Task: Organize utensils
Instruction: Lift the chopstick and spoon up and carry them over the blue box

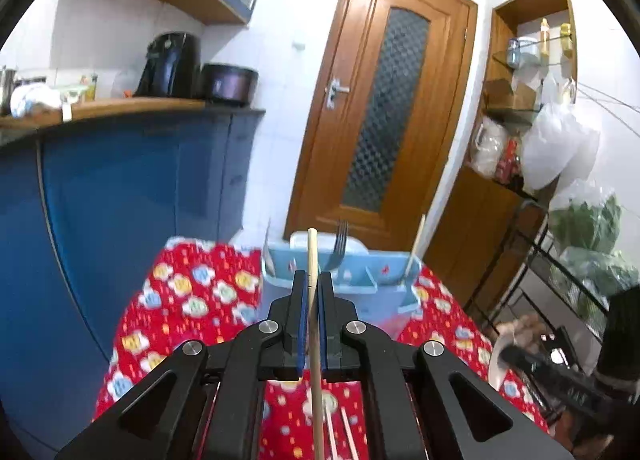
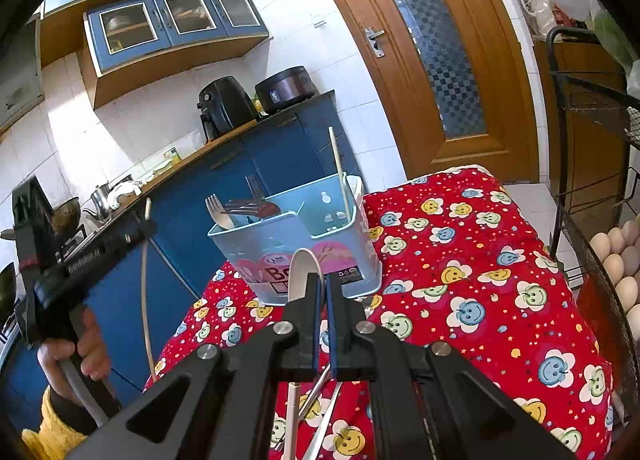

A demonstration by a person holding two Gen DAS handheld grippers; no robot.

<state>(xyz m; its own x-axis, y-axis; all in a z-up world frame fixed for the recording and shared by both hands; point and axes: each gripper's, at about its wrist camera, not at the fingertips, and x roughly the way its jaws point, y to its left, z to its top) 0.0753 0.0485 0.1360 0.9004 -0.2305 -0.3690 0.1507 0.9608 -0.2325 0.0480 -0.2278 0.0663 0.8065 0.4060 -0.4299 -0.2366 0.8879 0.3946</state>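
Left gripper (image 1: 314,280) clamps chopstick (image 1: 313,256) | right gripper (image 2: 323,280) clamps spoon (image 2: 302,272) | both near side of caddy (image 2: 280,236), on red cloth (image 2: 480,260)

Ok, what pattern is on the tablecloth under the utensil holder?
Red tablecloth with smiley-face flowers in blue, yellow and green, plus small dots; clearest in the right wrist view.

Red smiley-flower tablecloth (image 2: 460,260), pale blue utensil caddy (image 2: 296,236), blue cabinets (image 2: 248,163).
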